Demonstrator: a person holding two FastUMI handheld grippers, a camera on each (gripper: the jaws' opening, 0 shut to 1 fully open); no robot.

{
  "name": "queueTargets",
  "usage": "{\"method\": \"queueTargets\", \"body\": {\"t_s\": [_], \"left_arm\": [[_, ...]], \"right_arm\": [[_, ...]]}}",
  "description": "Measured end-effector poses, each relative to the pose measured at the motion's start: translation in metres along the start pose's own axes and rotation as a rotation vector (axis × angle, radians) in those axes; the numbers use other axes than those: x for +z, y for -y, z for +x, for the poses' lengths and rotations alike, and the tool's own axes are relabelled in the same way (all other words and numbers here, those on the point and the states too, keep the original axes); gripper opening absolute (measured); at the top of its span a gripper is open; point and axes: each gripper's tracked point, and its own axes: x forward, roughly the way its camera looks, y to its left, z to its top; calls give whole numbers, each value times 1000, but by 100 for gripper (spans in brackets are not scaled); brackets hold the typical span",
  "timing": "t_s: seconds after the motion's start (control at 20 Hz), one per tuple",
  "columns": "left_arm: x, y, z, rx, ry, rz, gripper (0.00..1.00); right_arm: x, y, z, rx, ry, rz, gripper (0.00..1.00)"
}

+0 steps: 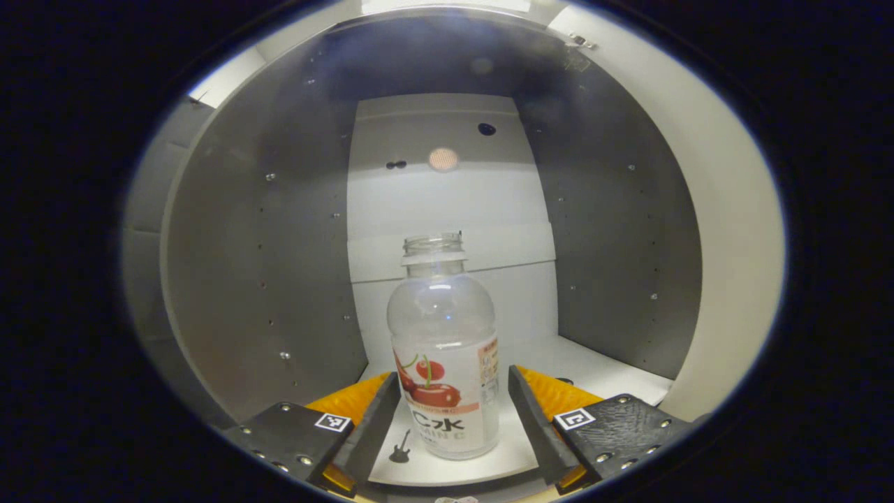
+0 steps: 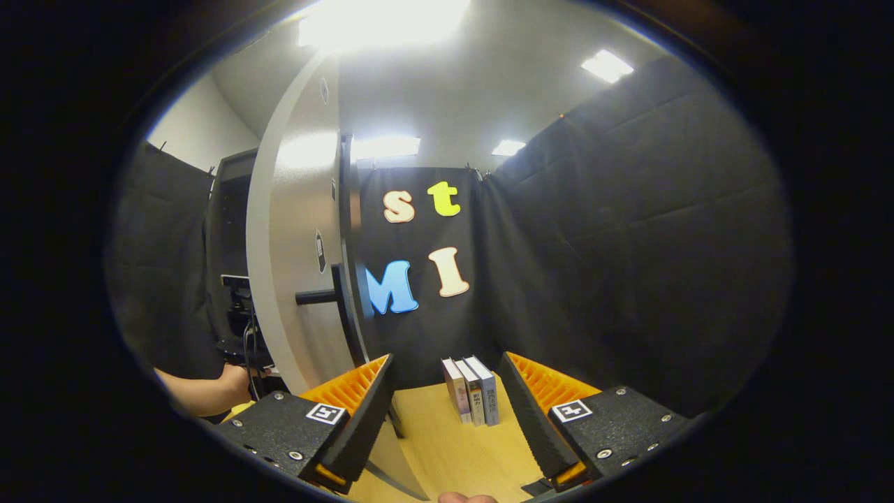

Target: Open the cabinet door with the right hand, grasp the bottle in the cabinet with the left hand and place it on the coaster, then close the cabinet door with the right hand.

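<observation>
Clear plastic bottle (image 1: 445, 349) sits right between the left gripper (image 1: 454, 402) fingers: jaws spread wide, one finger either side of the label, visible gap on both sides, no contact that I can make out. Bottle is upright, long axis vertical, cap off, looks empty. It stands on the white cabinet floor (image 1: 614, 377) near the front edge, roughly centred between the grey side walls (image 1: 265, 279). Fingers come in level, square to the bottle's axis, so my read is the next move is just a squeeze on the lower body at label height, then a straight pull out over the front edge. Light, empty, smooth plastic: probably tips or slips easily if one finger lands first.

Right gripper (image 2: 447, 402) is also spread open, holding nothing. It faces away from the cabinet interior, over the wooden tabletop (image 2: 447, 454) toward three upright books (image 2: 473, 398) near the far edge. Left gripper is clearly the nearer one to the bottle.

View differences: left gripper view gives the cabinet interior and the bottle-to-finger alignment. Right gripper view gives the opened cabinet door (image 2: 293, 265) swung out edge-on with its dark bar handle (image 2: 318, 297), just left of its left finger, and a person's forearm (image 2: 202, 391) reaching in beyond the door. Coaster: can't locate it.
</observation>
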Motion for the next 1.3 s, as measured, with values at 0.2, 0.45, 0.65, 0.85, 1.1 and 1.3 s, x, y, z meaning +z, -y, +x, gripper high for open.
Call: {"method": "queueTargets", "body": {"t_s": [0.2,0.45,0.65,0.85,1.1,1.3], "left_arm": [[-5,-3,5,-11,-7,-22,83],[-1,-4,-3,3,-17,-45,71],[6,-7,-1,36,10,-33,71],[0,-10,1,113,36,-20,71],[-1,-16,3,230,44,0,71],[-4,-25,6,321,32,-6,71]], "right_arm": [[-2,2,2,-27,7,9,91],[-7,4,6,10,6,33,91],[0,7,15,109,16,24,91],[6,17,24,214,6,23,89],[-9,34,33,297,-29,16,91],[-31,43,35,354,-80,21,91]]}}
